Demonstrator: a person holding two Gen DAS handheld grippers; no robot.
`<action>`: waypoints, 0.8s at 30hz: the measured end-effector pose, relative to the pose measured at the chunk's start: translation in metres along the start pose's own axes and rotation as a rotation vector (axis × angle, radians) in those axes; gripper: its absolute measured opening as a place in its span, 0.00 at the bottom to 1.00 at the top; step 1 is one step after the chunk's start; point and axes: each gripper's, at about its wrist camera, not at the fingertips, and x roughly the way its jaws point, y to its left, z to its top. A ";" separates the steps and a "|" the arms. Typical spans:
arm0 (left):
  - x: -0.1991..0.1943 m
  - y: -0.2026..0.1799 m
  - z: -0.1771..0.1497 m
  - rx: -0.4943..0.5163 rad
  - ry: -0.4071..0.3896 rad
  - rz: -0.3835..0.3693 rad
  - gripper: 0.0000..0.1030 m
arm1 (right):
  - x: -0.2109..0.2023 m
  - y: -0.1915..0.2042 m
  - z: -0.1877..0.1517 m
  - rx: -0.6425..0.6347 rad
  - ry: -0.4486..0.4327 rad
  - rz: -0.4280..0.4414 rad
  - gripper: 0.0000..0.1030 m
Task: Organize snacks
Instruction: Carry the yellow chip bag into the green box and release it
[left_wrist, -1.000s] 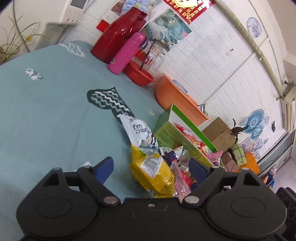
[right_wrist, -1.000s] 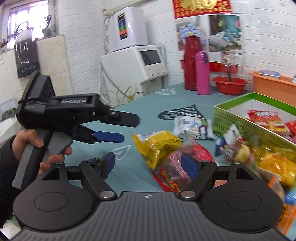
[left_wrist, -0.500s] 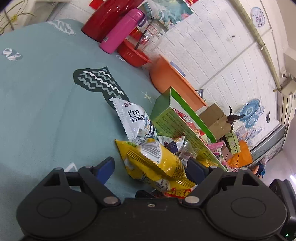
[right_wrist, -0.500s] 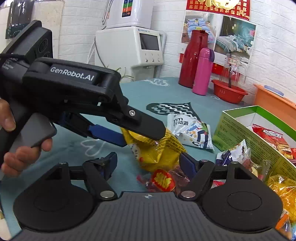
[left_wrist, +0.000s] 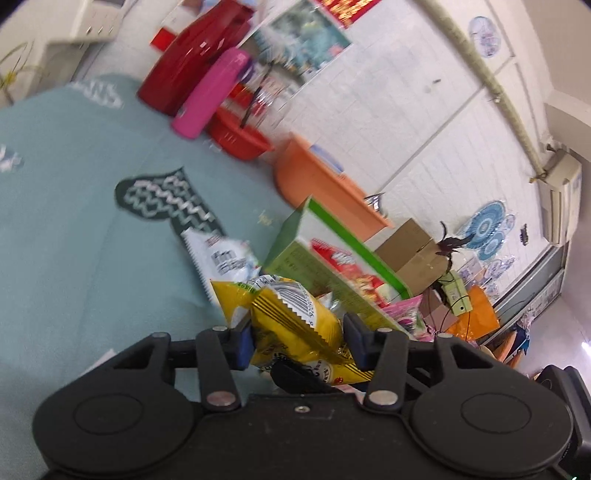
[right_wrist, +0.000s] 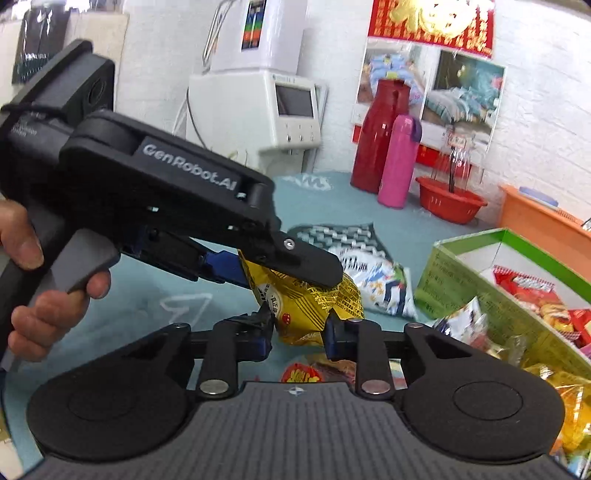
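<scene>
My left gripper and right gripper, jaws just closing, both pinch the crinkly yellow foil snack packet, lifted above the teal tablecloth beside the green cardboard box.

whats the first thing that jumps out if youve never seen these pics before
The yellow snack bag stands out first: both grippers have just closed on it, the left gripper and the right gripper, above the teal tablecloth. Next comes the green box of snacks at the right, then the red flask and pink bottle by the wall.
</scene>
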 end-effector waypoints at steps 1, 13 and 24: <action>-0.002 -0.008 0.002 0.020 -0.013 -0.009 0.64 | -0.005 0.000 0.003 -0.003 -0.021 -0.008 0.45; 0.040 -0.086 0.028 0.176 -0.017 -0.136 0.64 | -0.052 -0.044 0.015 -0.002 -0.179 -0.170 0.45; 0.122 -0.100 0.065 0.177 -0.006 -0.179 0.65 | -0.032 -0.112 0.026 0.008 -0.170 -0.236 0.44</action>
